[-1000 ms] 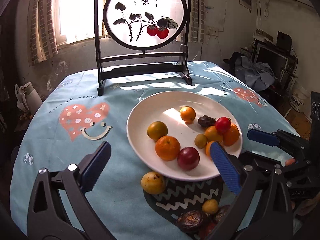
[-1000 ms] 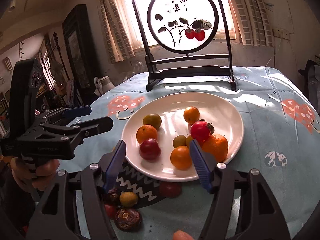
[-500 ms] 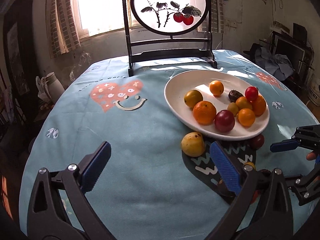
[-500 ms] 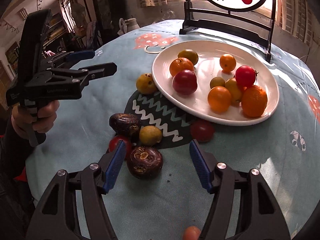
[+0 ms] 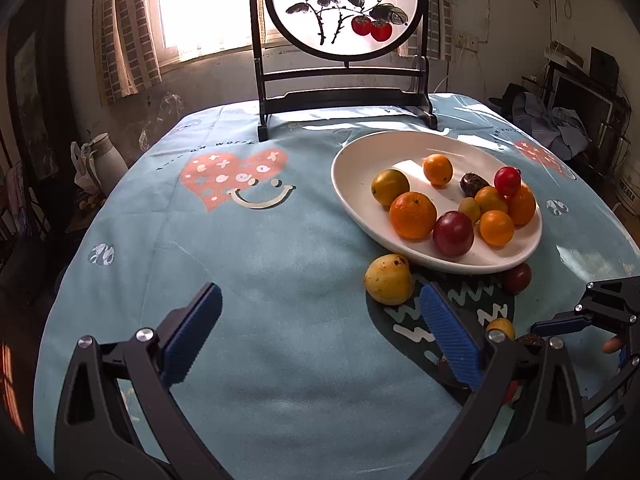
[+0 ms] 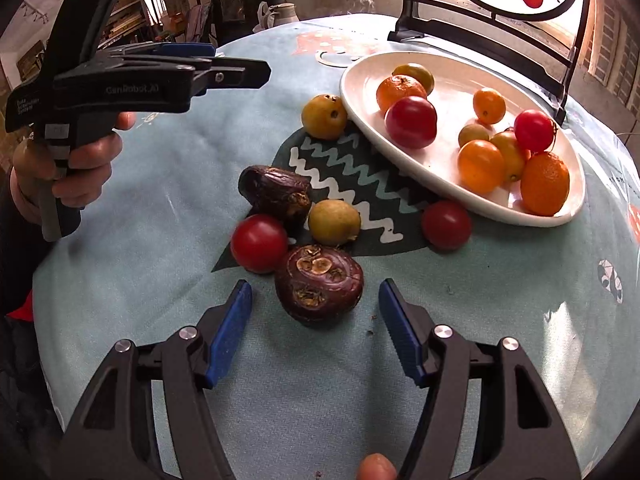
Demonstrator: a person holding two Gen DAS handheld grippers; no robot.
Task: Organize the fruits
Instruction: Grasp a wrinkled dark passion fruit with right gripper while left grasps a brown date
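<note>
Dropped right tool [image 6: 314,316] from over plate [image 6: 452,80] to loose fruit on bench [image 6: 160,216]; pads spread, bracketing wrinkled purple fruit [image 6: 319,282], not touching. Left tool [image 5: 316,332] spread, empty, off to the side. Pick looked next; six strays remained off plate.

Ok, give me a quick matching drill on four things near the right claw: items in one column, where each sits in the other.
1. wrinkled purple fruit
2. yellow pear
3. red plum
4. left claw

A. on the white plate
B. touching the plate's rim, on the cloth
C. between the right claw pads, ungripped
D. open over bare cloth

Pairs: 1-C, 2-B, 3-A, 4-D
</note>
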